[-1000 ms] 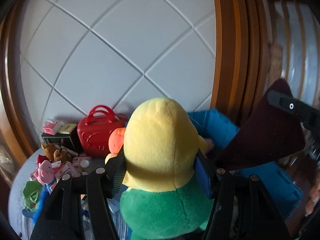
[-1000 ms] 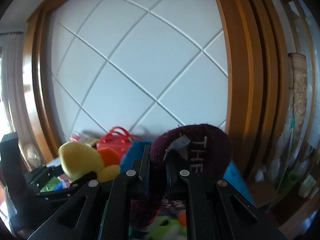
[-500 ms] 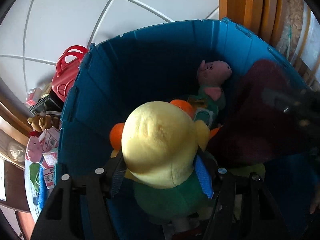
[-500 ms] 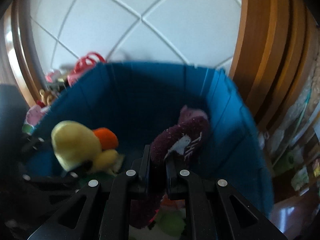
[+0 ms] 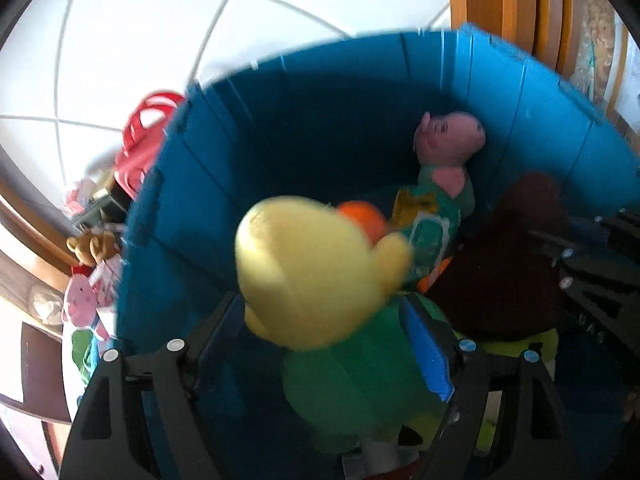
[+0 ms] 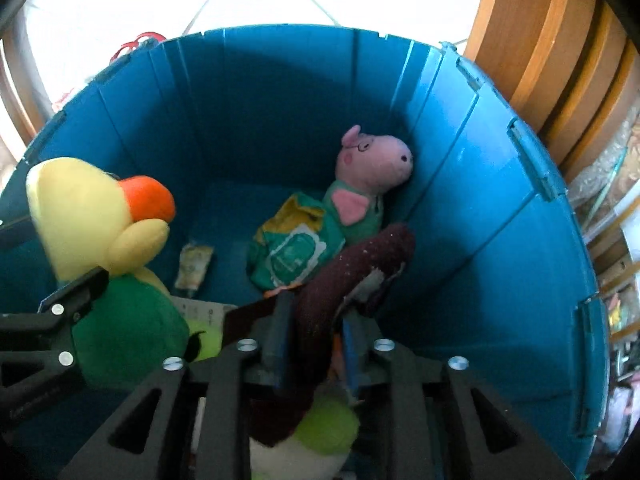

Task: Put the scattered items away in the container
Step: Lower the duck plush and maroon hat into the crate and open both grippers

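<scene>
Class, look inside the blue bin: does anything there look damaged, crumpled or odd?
Yes. In the blue bin, a crumpled green-and-yellow packet lies beneath the pink pig plush; a flattened small wrapper lies on the floor.
</scene>
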Demonstrator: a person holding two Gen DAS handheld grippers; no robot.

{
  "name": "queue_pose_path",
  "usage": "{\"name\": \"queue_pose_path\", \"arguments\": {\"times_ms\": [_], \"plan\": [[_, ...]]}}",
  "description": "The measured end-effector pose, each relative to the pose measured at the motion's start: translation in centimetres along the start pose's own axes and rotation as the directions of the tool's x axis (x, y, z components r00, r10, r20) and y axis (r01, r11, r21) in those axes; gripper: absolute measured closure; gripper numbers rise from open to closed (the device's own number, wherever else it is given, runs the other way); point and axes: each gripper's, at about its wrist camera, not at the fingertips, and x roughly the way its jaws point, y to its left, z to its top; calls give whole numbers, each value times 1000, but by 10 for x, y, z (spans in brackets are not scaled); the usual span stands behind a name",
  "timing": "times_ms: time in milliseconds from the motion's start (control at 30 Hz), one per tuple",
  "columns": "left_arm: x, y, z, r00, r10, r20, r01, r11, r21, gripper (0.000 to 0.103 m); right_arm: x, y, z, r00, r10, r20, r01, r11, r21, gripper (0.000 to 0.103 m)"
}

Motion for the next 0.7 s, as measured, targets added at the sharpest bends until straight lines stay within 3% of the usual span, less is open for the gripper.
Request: {"name": "queue_pose_path", "arguments": {"times_ms": [33,100,167,533,700], "plan": [[-7,0,1,999,18,40,-18,1000,3,24,-3,-1,0,1000,-5,13,5,1000,0,65],[-19,-1,1,993,42,112,-43,999,5,15,-10,-2,2,999,-17,48,17,1000,3,31],[-26,-3,0,988,37,150,-39,999,11,8,-14,-2,5,997,-18,71,18,1000,0,13],[-19,1,5,994,-13,112,14,1000,-9,8,-10,-7,7,999,-23,39,23,1000,20,4],[-18,10,6,992,-102,69,106,992,-63,8,-12,-15,6,998,53,17,-54,996,72,1]]}}
